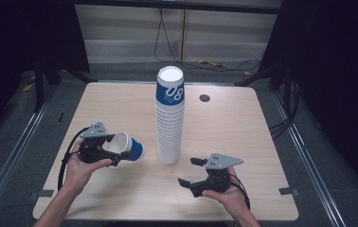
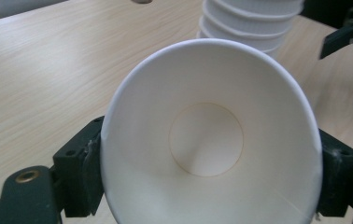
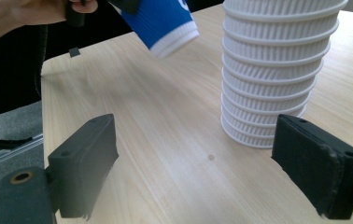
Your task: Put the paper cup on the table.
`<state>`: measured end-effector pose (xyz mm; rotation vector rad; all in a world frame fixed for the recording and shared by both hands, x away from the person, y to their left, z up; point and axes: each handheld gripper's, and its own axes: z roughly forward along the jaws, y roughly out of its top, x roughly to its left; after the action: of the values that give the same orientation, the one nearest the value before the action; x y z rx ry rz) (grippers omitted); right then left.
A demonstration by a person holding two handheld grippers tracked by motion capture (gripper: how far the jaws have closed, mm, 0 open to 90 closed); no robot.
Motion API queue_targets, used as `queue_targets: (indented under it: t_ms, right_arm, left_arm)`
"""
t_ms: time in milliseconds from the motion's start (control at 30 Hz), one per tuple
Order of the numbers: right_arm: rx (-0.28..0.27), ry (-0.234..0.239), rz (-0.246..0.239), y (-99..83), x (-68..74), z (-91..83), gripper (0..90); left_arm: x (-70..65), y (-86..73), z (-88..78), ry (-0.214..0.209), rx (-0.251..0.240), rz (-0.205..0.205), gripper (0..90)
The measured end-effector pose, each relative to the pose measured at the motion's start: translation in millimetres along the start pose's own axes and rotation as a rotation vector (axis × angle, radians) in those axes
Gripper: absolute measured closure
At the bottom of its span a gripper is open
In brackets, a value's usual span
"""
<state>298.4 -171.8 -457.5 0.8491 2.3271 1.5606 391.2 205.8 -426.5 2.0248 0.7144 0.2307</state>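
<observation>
Pinching a blue-and-white paper cup [image 1: 127, 146] on its side above the table [image 1: 96, 109], the left gripper [image 1: 113, 150] is seen at left | tall cup stack [image 1: 170, 118] stands mid-table | right gripper [image 1: 189, 172] is held spread, empty, near the stack's base.

Desk [image 1: 120, 101]: light wood-grain top, rounded corners. Round dark grommet [image 1: 204, 98] near far edge, right of centre. Dark grey floor [image 1: 309, 142] w/ metal rails [image 1: 305, 146] along both sides. Black cables [image 1: 167, 47] & yellow scrap [image 1: 210, 63] lie behind desk, by pale wall panel [image 1: 134, 28].
</observation>
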Motion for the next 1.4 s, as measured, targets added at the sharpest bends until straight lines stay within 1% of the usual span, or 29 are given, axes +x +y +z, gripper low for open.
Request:
queue_targets:
  t_ms: [33, 67, 100, 133, 167, 200, 267, 300, 367, 400, 433, 500, 533, 567, 633, 667, 700, 733, 767, 800, 833, 900, 1000, 1067, 1100, 1167, 1233, 1367, 1400]
  right_arm:
    - [-0.001, -0.009, 0.003, 0.7, -1.6, -0.2, 13.9]
    - [-0.004, -0.01, 0.0, 1.1, -2.8, -0.4, 14.0]
    - [-0.007, -0.015, 0.003, 1.4, -3.6, -1.0, 13.9]
    - [-0.01, -0.017, 0.007, 1.4, -4.6, -1.2, 13.9]
    - [-0.01, -0.018, 0.007, 1.3, -5.5, -1.4, 14.0]
    - [-0.01, -0.016, 0.009, 1.1, -6.1, -1.5, 14.1]
    - [-0.009, -0.016, 0.014, 0.8, -6.6, -1.9, 14.2]
    - [-0.008, -0.019, 0.017, 0.6, -6.4, -2.3, 14.1]
    - [-0.006, -0.018, 0.016, 0.0, -5.4, -2.8, 14.2]
    - [-0.006, -0.018, 0.016, 0.0, -5.4, -2.8, 14.2]
    - [-0.007, -0.018, 0.013, -1.1, -5.9, -2.5, 14.2]
    - [-0.003, -0.023, 0.019, -1.4, -6.1, -2.4, 14.2]
    - [-0.004, -0.028, 0.021, -1.6, -6.4, -2.4, 14.2]
    - [-0.004, -0.026, 0.019, -2.2, -6.1, -2.9, 14.2]
    - [-0.004, -0.028, 0.017, -2.4, -5.9, -3.4, 14.2]
    - [-0.007, -0.026, 0.019, -3.4, -6.6, -4.3, 14.2]
    - [-0.007, -0.026, 0.019, -3.4, -6.6, -4.3, 14.2]
    - [-0.007, -0.026, 0.018, -3.9, -7.3, -4.3, 14.2]
    - [-0.004, -0.023, 0.022, -5.4, -8.5, -3.9, 14.2]
    - [-0.002, -0.023, 0.022, -6.0, -8.9, -3.6, 14.2]
    - [0.001, -0.023, 0.026, -6.4, -8.7, -3.5, 14.2]
    - [0.003, -0.021, 0.028, -6.7, -8.3, -3.5, 14.3]
    - [0.001, -0.022, 0.03, -6.6, -8.2, -4.0, 14.4]
    - [0.001, -0.022, 0.031, -6.5, -8.7, -4.1, 14.4]
    - [0.001, -0.022, 0.031, -6.5, -8.7, -4.1, 14.4]
    - [0.005, -0.021, 0.033, -6.6, -9.5, -3.5, 14.4]
    - [0.007, -0.022, 0.033, -6.6, -9.8, -3.1, 14.5]
    - [-0.007, -0.026, 0.04, -6.6, -9.5, -3.0, 14.5]
    - [-0.009, -0.028, 0.039, -6.5, -9.3, -3.4, 14.5]
  left_arm:
    - [4.9, 3.3, -1.2, 0.008, -0.006, -0.014, 16.3]
    - [4.9, 3.3, -1.2, 0.008, -0.006, -0.014, 16.3]
    - [7.7, 7.5, -3.0, 0.026, -0.009, -0.019, 16.2]
    - [7.7, 7.5, -3.0, 0.026, -0.009, -0.019, 16.2]
    - [11.0, 11.6, -4.6, 0.058, -0.02, -0.019, 16.2]
    - [13.1, 13.0, -4.4, 0.069, -0.018, -0.023, 16.3]
    - [16.9, 15.1, -1.4, 0.092, 0.013, -0.01, 16.3]
    - [17.7, 15.4, 0.5, 0.101, 0.029, -0.015, 16.2]
    - [17.7, 16.3, 5.6, 0.092, 0.055, -0.007, 16.2]
    - [17.7, 16.3, 5.6, 0.092, 0.055, -0.007, 16.2]
    - [17.1, 17.8, 9.1, 0.11, 0.076, -0.001, 16.3]
    - [17.7, 18.5, 10.3, 0.104, 0.074, -0.007, 16.3]
    - [18.5, 19.6, 11.8, 0.104, 0.088, -0.005, 16.3]
    - [20.1, 21.6, 14.4, 0.129, 0.113, 0.017, 16.3]
    - [22.1, 22.2, 15.9, 0.12, 0.125, 0.008, 16.3]
    - [25.2, 23.0, 18.7, 0.139, 0.154, 0.008, 16.3]
    - [25.2, 23.0, 18.7, 0.139, 0.154, 0.008, 16.2]
    - [26.8, 23.0, 20.2, 0.145, 0.159, -0.003, 16.2]
    - [28.6, 23.0, 22.2, 0.167, 0.163, -0.024, 16.1]
    - [28.6, 23.0, 22.2, 0.167, 0.163, -0.024, 16.1]
    - [30.7, 23.4, 24.1, 0.17, 0.165, -0.041, 16.1]
    - [32.2, 23.6, 24.5, 0.171, 0.162, -0.052, 16.1]
    - [36.3, 22.6, 28.1, 0.186, 0.181, -0.053, 16.1]
    - [43.6, 20.8, 31.2, 0.192, 0.192, -0.068, 16.1]
    - [43.6, 20.8, 31.2, 0.192, 0.192, -0.068, 16.0]
    - [50.2, 19.3, 34.7, 0.209, 0.206, -0.085, 16.0]
    - [52.6, 18.4, 37.9, 0.214, 0.213, -0.097, 15.9]
    - [54.9, 17.6, 41.9, 0.221, 0.229, -0.096, 15.8]
    - [55.2, 17.7, 43.6, 0.231, 0.245, -0.079, 15.7]
